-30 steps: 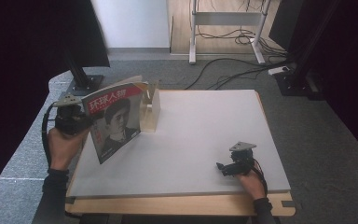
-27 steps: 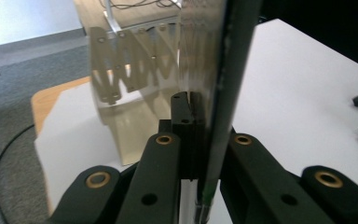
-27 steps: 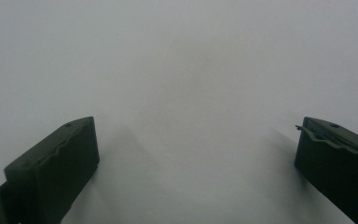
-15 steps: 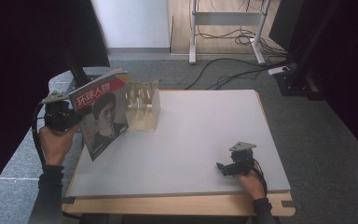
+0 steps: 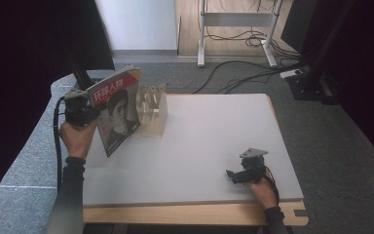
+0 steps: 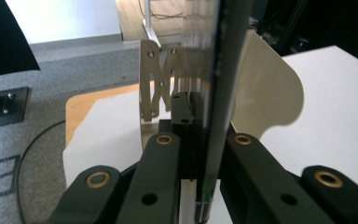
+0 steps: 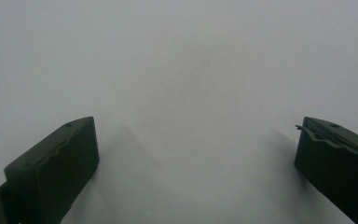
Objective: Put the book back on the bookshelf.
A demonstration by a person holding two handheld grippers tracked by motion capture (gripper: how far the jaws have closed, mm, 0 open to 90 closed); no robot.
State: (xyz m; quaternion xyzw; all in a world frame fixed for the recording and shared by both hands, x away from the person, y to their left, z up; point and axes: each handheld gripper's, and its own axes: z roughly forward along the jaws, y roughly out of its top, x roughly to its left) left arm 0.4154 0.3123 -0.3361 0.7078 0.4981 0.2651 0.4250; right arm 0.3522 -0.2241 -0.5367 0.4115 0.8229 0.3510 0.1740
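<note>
Your left gripper [image 5: 80, 111] has its jaws clamped on a thin glossy magazine with a red masthead and a portrait cover [image 5: 117, 110], gripping it at the spine-side edge. The magazine stands upright and tilted, off the white tabletop [image 5: 214, 141], at the table's far left corner, just beside a pale wooden slotted rack [image 5: 153, 111]. From the high view you can't tell whether its edge touches the rack.

In the left gripper view the magazine [image 6: 214, 93] runs edge-on between the black jaws, with the rack's zigzag dividers [image 6: 161, 84] close behind.

Your right gripper [image 5: 246, 170] rests on the tabletop near the front right, well apart from the work. Its jaws stand wide apart with nothing between them, bare white surface [image 7: 191, 93] ahead.

Handling, as a judgement:
- Light, but floppy. Held at one edge, the free pages will likely sag or fan.
- The glossy cover is slippery, so a shallow pinch may let it slide out.
- Bite deep over the spine, where the paper is stiffest.
- Pages crease easily. If it's bound for a slot, keep it parallel to the dividers so no corner catches.
- The rack looks light and could shift if nudged.
</note>
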